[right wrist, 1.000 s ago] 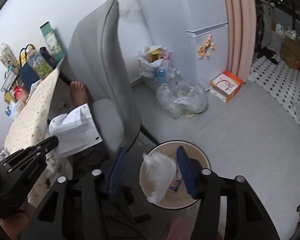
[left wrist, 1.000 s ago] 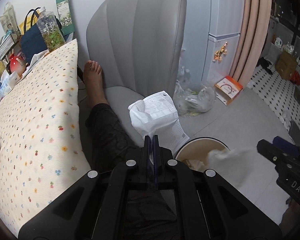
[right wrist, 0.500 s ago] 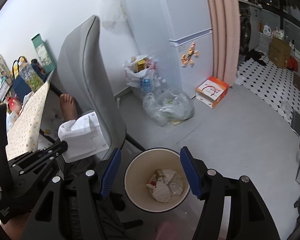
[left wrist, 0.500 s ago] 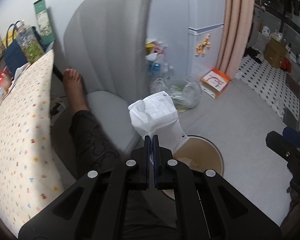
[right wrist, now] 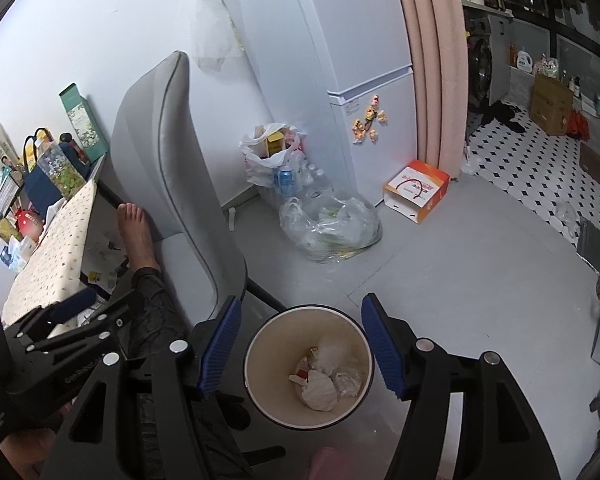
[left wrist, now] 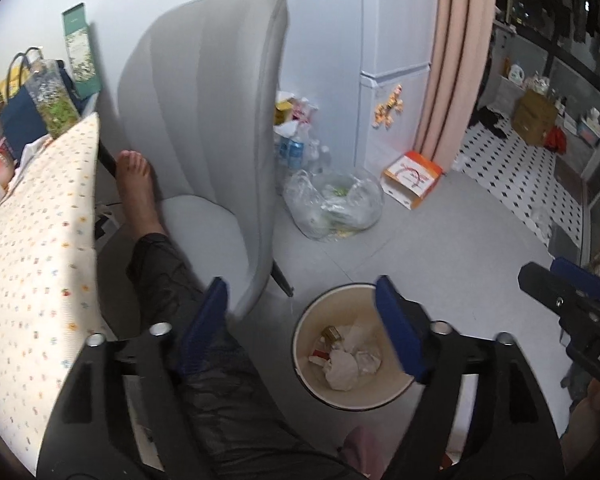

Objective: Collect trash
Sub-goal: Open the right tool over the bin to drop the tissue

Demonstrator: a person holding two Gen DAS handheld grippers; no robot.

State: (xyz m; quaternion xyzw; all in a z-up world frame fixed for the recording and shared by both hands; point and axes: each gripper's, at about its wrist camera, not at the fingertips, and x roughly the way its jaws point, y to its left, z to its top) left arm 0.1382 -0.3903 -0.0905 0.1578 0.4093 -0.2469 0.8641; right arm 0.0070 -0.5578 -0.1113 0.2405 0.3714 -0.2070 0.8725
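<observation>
Trash (right wrist: 320, 384), crumpled white paper and scraps, lies at the bottom of a round cream bin (right wrist: 260, 384) on the grey floor (right wrist: 480, 280), at six o'clock in both wrist views. Both tools hang over it, pointing down. The left gripper (left wrist: 300, 320) is released, its blue fingers (left wrist: 396, 320) spread wide and holding nothing. The right gripper (right wrist: 300, 340) is likewise wide apart, straddling the bin rim, touching nothing. A grey chair (right wrist: 172, 184) stands at ten o'clock.

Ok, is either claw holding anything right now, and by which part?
Nothing. Left claw and right claw are both open and empty above the trash bin.
</observation>
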